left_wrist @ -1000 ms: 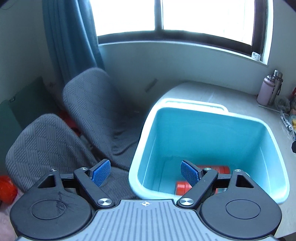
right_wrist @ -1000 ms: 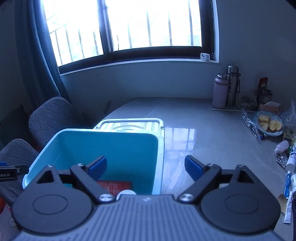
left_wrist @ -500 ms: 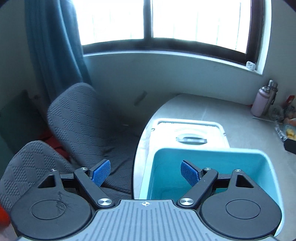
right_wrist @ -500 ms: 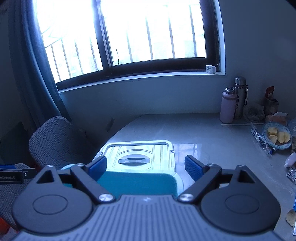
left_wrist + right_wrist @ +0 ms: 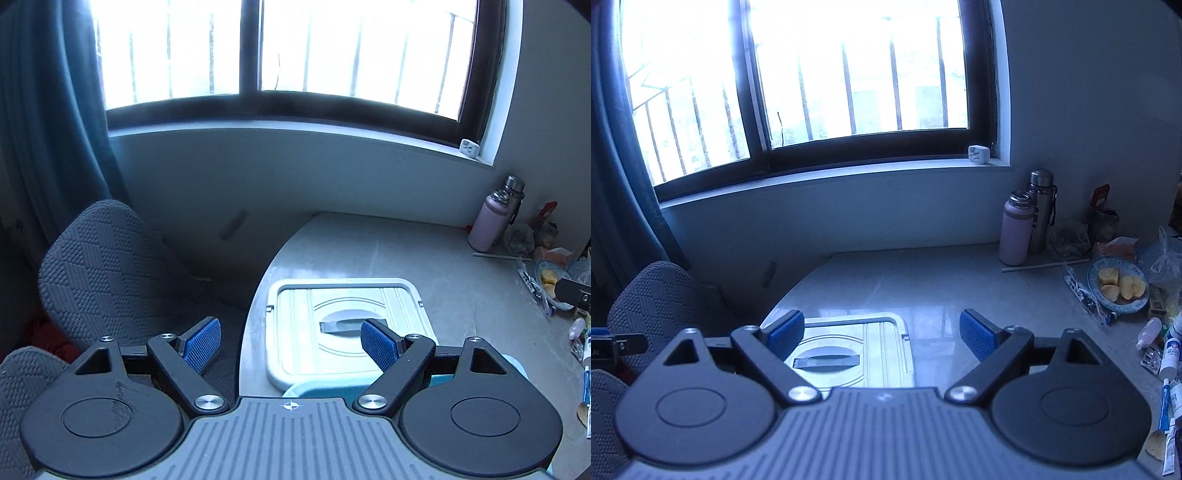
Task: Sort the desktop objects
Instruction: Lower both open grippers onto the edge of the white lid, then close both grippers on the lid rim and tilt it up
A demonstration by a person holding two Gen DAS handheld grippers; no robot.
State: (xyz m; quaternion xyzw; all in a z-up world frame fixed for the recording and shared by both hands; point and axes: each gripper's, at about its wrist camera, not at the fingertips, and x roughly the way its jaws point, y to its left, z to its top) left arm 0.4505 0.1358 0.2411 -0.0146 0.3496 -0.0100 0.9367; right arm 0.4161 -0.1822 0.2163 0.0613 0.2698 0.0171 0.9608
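On grey table (image 5: 960, 280) below window (image 5: 812, 74): white lid (image 5: 332, 325); both hand-held grippers agape, empty.

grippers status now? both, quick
left gripper: open, holding nothing.
right gripper: open, holding nothing.

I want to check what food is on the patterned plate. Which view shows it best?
The right wrist view: the plate sits in full view, holding yellowish cut fruit pieces. The left wrist view catches only part of it at the right edge.
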